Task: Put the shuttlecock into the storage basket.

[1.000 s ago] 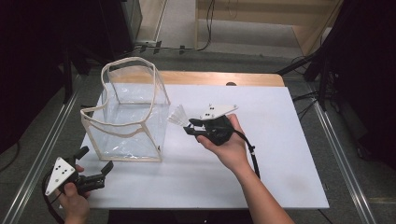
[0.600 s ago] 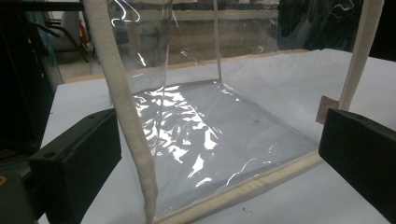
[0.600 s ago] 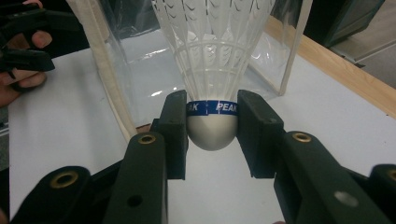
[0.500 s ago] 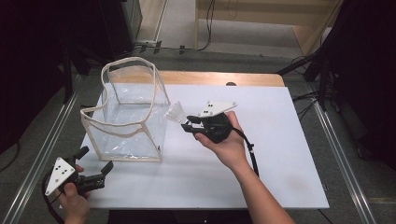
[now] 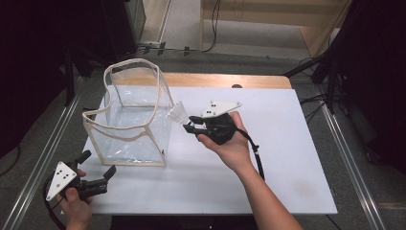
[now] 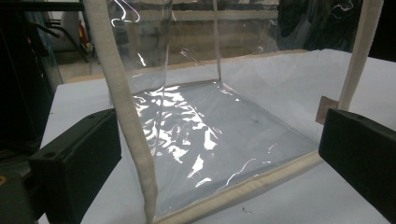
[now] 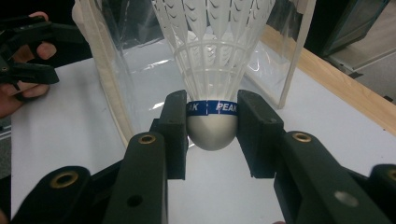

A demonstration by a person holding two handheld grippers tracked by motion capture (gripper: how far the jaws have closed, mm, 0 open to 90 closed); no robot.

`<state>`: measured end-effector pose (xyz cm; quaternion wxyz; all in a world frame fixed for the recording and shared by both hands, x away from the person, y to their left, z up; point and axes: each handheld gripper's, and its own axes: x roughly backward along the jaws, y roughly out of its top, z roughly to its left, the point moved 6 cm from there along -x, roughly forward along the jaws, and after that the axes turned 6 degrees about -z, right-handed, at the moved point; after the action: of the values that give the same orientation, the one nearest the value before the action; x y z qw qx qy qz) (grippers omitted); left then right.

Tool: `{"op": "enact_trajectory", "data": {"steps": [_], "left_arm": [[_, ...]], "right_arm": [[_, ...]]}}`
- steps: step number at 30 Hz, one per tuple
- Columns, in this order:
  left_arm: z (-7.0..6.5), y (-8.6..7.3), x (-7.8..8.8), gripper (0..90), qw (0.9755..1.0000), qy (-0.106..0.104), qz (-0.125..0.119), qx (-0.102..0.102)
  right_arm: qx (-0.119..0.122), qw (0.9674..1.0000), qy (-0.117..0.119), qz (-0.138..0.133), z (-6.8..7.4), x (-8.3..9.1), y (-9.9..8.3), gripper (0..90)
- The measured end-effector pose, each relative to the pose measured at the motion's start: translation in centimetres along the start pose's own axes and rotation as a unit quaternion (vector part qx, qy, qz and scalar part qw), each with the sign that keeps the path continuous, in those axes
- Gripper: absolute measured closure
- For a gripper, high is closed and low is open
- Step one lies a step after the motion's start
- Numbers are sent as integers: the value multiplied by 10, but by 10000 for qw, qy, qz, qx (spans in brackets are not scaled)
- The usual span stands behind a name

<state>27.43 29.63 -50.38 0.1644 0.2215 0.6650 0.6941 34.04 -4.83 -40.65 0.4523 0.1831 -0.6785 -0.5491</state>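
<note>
Shuttlecock relative to clear bag, taken as landmark throughout.

High view: the right hand-held gripper sits just beside the bag's right wall, above the white table, jaws clamped on the shuttlecock. Feather skirt points toward the bag and touches or nearly touches its upper right edge; cannot tell which. Long axis runs roughly level, cork toward the hand, feathers toward the bag. Bag stands upright, mouth open upward, rim above the shuttlecock's present level. The left hand-held gripper lies off the bag's near-left corner, at the table edge, jaws wide, nothing between them. Right hand is clearly the nearer to the bag's mouth.

Left gripper view: jaws stand wide apart on either side of the bag's near corner seam, not pressing on it. Bag floor lies bare.

Right gripper view: pads grip the shuttlecock at its cork, on either side of the blue band. Skirt fans away from the gripper, straight at the bag wall behind it.

Judgement: the coming move likely turns on height. The shuttlecock needs to rise over the rim, then cross leftward above the mouth.
</note>
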Motion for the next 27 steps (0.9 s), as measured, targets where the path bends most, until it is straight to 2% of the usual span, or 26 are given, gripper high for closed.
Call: {"op": "enact_trajectory", "data": {"steps": [27], "left_arm": [[0, 0, 0, 0, 10000, 6, -6, 19]], "right_arm": [[129, 9998, 4, -126, 3, 0, 20, 630]]}}
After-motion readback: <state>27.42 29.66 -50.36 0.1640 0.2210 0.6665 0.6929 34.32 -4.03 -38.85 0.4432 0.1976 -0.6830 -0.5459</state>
